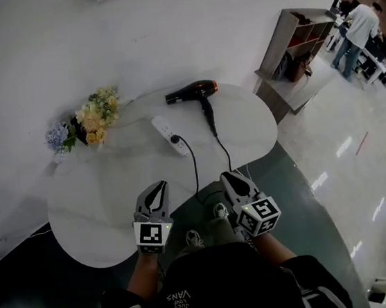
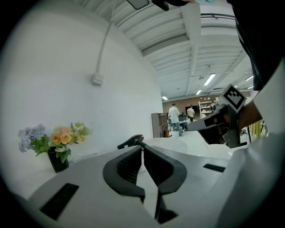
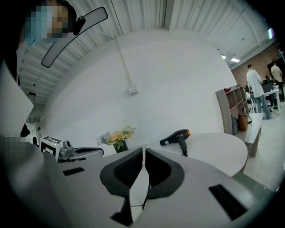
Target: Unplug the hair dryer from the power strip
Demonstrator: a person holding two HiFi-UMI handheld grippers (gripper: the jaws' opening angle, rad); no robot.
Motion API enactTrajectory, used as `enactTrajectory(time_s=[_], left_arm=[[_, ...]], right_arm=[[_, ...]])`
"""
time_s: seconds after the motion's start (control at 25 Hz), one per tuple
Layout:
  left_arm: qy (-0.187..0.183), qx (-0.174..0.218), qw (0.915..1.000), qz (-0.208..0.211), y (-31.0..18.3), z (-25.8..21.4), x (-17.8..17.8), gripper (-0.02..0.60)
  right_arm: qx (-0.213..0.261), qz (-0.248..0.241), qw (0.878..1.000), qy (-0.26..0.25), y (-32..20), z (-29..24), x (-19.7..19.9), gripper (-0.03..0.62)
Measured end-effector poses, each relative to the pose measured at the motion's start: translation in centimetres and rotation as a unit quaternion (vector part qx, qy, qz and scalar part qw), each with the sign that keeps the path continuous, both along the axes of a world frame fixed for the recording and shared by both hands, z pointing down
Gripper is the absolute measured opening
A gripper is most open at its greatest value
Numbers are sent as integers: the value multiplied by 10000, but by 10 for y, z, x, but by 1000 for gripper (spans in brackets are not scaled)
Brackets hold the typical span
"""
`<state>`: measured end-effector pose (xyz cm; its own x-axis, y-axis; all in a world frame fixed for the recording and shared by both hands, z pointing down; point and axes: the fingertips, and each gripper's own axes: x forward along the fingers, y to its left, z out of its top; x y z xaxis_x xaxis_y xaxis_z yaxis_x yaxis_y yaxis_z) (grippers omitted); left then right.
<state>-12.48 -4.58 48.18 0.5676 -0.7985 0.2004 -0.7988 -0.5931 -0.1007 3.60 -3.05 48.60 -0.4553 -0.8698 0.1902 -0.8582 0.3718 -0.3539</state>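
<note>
We hold left claw and right claw pressed together, empty; the plug sits in the power strip.

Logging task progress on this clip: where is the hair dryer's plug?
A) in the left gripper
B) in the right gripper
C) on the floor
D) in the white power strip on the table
D: the black plug sits in the power strip on the table, while the left gripper and right gripper are shut and empty, well short of it.
</note>
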Motion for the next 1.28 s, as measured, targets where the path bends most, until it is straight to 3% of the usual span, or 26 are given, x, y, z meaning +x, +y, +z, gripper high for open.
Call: enactTrajectory(time_s=[0.2,0.32,0.56,0.88,1.28], left_arm=[[-427,-97,9986,294,-32,17,2,33],[-826,-262,9952,462,-53,31,5,151],[-1497,-433,9825,1022,-88,60,13,232],[-2427,-612,9537,1667,-119,87,21,308],[-3222,-686,9229,1994,-164,121,26,328]], right_arm=[[-79,-132,9999,10,-27,12,-2,46],[-117,-254,9996,68,-44,18,0,46],[-294,-436,9985,154,-76,31,2,46],[-509,-688,9961,230,-107,42,5,46],[-593,-1386,9877,414,-153,75,-7,48]])
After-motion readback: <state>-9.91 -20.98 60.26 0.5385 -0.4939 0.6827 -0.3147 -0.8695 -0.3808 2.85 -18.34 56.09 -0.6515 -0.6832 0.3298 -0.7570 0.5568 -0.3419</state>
